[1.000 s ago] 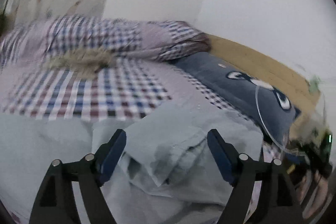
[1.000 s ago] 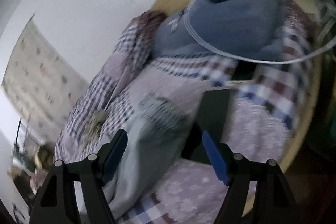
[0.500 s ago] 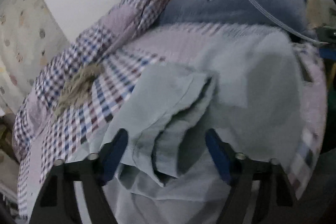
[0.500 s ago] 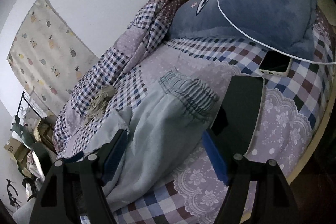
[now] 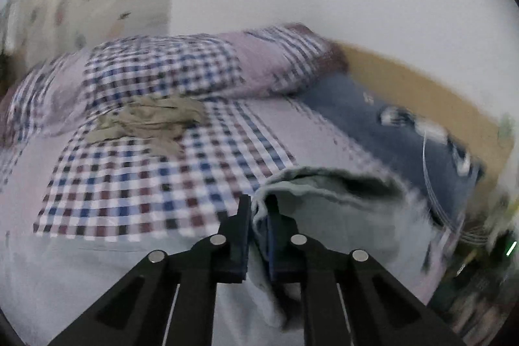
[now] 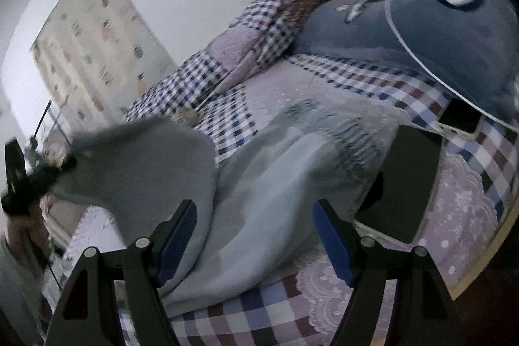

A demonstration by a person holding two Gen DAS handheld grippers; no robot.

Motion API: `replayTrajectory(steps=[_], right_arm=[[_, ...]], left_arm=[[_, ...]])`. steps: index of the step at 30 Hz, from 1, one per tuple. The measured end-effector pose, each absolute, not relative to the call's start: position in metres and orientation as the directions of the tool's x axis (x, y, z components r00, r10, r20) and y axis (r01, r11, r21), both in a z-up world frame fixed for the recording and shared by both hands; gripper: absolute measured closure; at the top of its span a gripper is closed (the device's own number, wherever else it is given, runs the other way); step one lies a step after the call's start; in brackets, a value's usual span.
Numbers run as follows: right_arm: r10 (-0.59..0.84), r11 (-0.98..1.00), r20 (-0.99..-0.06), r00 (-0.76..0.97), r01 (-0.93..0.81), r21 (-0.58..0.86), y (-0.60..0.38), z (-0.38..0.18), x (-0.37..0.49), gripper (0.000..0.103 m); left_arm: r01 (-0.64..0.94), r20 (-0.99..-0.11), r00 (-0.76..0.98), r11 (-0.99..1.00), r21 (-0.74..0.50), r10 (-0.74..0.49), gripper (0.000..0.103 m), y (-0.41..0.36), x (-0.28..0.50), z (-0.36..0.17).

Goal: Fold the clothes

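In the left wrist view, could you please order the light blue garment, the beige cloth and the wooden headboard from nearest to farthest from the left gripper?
1. Light blue garment: clamped in the left gripper.
2. Beige cloth: ahead, to the left, on the checked bedding.
3. Wooden headboard: farthest, right, against the wall.

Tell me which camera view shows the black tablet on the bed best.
The right wrist view shows it best: the black tablet lies flat on the bed cover beside the light blue garment, with its whole dark screen visible. In the left wrist view I cannot find the tablet; that edge is blurred.
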State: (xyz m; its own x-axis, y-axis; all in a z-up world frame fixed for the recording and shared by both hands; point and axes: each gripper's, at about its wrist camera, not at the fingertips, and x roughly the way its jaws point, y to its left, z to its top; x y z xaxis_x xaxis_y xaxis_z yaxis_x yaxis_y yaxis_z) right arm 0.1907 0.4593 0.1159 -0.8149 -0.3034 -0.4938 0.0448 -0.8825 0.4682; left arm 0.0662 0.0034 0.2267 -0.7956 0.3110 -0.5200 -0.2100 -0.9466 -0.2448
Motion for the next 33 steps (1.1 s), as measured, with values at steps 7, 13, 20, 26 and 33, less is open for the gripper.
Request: replayTrajectory(steps=[7, 13, 20, 26, 33], right_arm=[[-0.331, -0.924, -0.513, -0.792, 0.161, 0.347, 0.412, 0.12, 0.191, 0.025], [-0.362, -0.932, -0.544, -0.757, 0.282, 0.227, 0.361, 0.118, 0.195, 0.025], [-0.406, -0.884, -0.589, -0.699, 0.463, 0.06, 0.275, 0.108, 0.215, 0.025], [-0.413, -0.781, -0.633, -0.655, 0.613, -0.125, 0.2, 0.088, 0.246, 0.026], [-0.329, -0.687, -0.713, -0.619, 0.675, -0.269, 0.152, 0.052, 0.257, 0.047]], left_arm=[[0.003, -0.46, -0.857, -0.89, -0.457, 0.233, 0.099, -0.171, 0.089, 0.244], [0.308, -0.548, -0.837, -0.822, -0.479, 0.005, 0.099, -0.329, 0.11, 0.201], [0.549, -0.71, -0.695, -0.721, -0.422, -0.113, 0.094, -0.444, 0.123, 0.114], [0.415, -0.54, -0.839, -0.716, -0.561, -0.063, 0.019, -0.433, 0.182, 0.112], [0.269, -0.492, -0.863, -0.724, -0.635, 0.11, 0.019, -0.384, 0.218, 0.078]])
